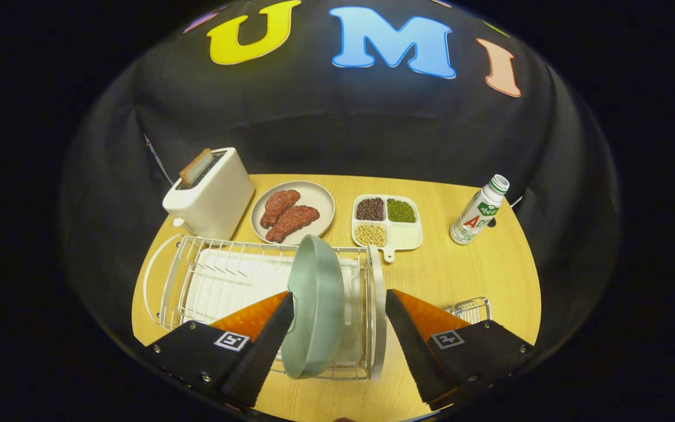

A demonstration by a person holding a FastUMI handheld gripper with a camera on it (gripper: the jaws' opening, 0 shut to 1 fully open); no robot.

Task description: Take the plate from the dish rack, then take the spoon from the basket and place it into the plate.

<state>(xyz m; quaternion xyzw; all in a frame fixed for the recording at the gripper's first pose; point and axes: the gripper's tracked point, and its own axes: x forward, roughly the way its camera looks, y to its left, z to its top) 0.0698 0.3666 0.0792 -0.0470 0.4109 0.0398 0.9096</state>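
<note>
A pale green plate (316, 305) stands on edge in the white wire dish rack (220, 275), near the rack's right end. My gripper (338, 325) is open above the rack. The plate's rim lies between the fingers, close against the left finger (267, 340), while the right finger (411, 340) stands well apart from it. A small wire basket (471, 309) sits on the table just beyond the right finger, mostly hidden by it. Its contents are out of sight.
On the round wooden table (478, 269) beyond the rack: a white toaster (211, 196) with a slice in it, a plate of meat (293, 212), a divided dish of beans (386, 221) and a drink bottle (480, 210).
</note>
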